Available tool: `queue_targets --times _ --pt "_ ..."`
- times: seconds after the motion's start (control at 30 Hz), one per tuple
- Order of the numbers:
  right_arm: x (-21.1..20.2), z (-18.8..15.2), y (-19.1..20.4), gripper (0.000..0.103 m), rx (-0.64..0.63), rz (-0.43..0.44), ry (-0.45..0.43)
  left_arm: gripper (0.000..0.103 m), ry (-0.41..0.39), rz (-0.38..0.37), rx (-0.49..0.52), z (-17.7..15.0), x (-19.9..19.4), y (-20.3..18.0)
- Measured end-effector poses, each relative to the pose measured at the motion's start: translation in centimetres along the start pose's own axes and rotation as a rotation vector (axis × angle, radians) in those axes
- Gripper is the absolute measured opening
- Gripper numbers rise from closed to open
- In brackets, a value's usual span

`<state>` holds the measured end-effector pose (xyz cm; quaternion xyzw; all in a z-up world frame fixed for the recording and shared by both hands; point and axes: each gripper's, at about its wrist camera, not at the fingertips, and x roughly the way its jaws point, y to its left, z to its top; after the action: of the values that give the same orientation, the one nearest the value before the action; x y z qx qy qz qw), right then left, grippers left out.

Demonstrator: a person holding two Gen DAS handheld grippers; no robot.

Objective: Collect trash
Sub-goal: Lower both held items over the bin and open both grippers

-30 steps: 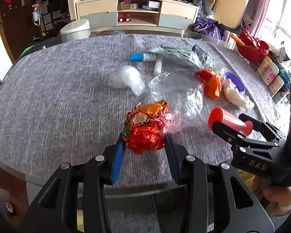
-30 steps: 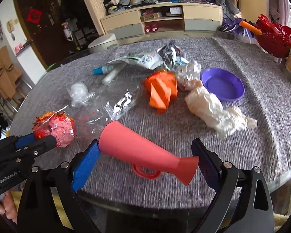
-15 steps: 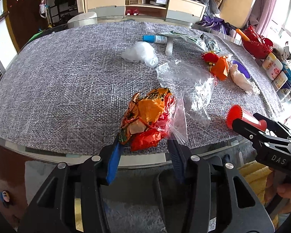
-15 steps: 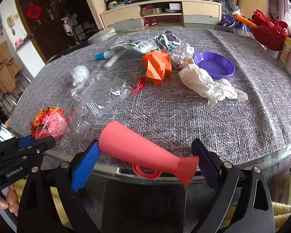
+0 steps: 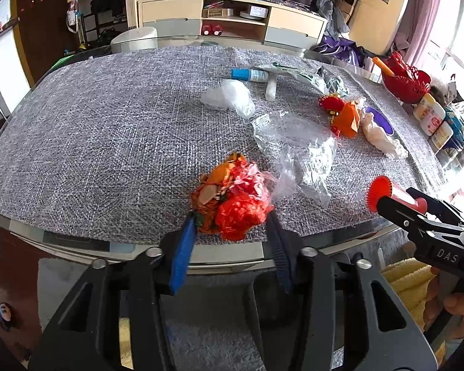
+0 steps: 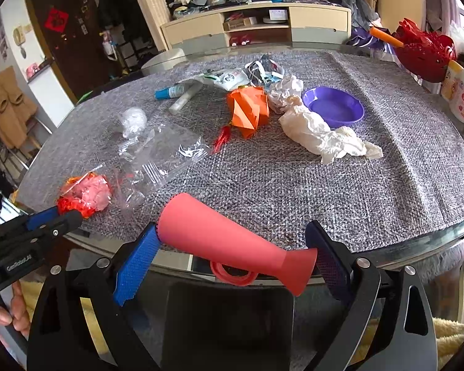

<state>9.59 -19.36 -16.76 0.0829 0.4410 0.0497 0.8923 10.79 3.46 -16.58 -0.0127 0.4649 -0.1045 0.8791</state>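
Red and orange foil, crumpled into a wad, sits pinched between the blue pads of the left gripper, whose jaws have just been closing on it; a tail of clear film trails off its right side. The wad hangs right over the near edge of the table, so it lies straight ahead of that claw with no reach left to make, and the next move looks like a carry away from the table to wherever the trash goes, which no view shows. Beside it, the right gripper grips a pink horn end to end, the narrow end against the left pad and the flared end against the right, so the horn's long axis runs across the jaws, tilted down to the right. Just past the wad, a clear bag lies flat, nearer the left claw than the right. Farther on, an orange paper lantern and white crumpled paper lie side by side, closer to the right hand. Beyond those, a purple dish and a blue-capped tube lie toward the far side.
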Motion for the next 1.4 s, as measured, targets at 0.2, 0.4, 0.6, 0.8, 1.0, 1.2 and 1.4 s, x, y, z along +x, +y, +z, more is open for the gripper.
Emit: queue_targets --times 0.2,0.4,0.6,0.8,1.0,1.2,1.4 --pt "-0.8 0.2 -0.1 0.094 0.011 0.009 -0.017 0.029 -0.004 -0.002 0.001 0.0 0.0 0.1" --pt "-2.2 -0.2 -0.4 0.094 0.012 0.014 -0.038 0.029 -0.033 0.035 0.008 -0.4 -2.0 0.0" --pt "-3.5 -1.3 -0.4 0.094 -0.001 0.020 -0.047 0.029 -0.048 0.089 0.015 -1.9 -4.3 0.3" --pt "-4.7 -3.3 -0.2 0.094 -0.021 0.026 -0.038 0.029 -0.039 0.093 0.032 -4.7 -6.0 -0.4" --pt "-5.0 -6.0 -0.1 0.094 -0.046 0.011 -0.006 0.029 0.013 0.037 0.050 -8.1 -5.7 -2.3" --pt "-3.9 -8.7 -0.6 0.094 -0.052 -0.007 0.052 0.029 0.096 -0.024 0.079 -11.2 -3.5 -4.8" --pt "-1.2 -11.1 -1.8 0.094 -0.005 0.005 0.155 0.029 0.190 -0.072 0.089 -13.5 -0.7 -6.3"
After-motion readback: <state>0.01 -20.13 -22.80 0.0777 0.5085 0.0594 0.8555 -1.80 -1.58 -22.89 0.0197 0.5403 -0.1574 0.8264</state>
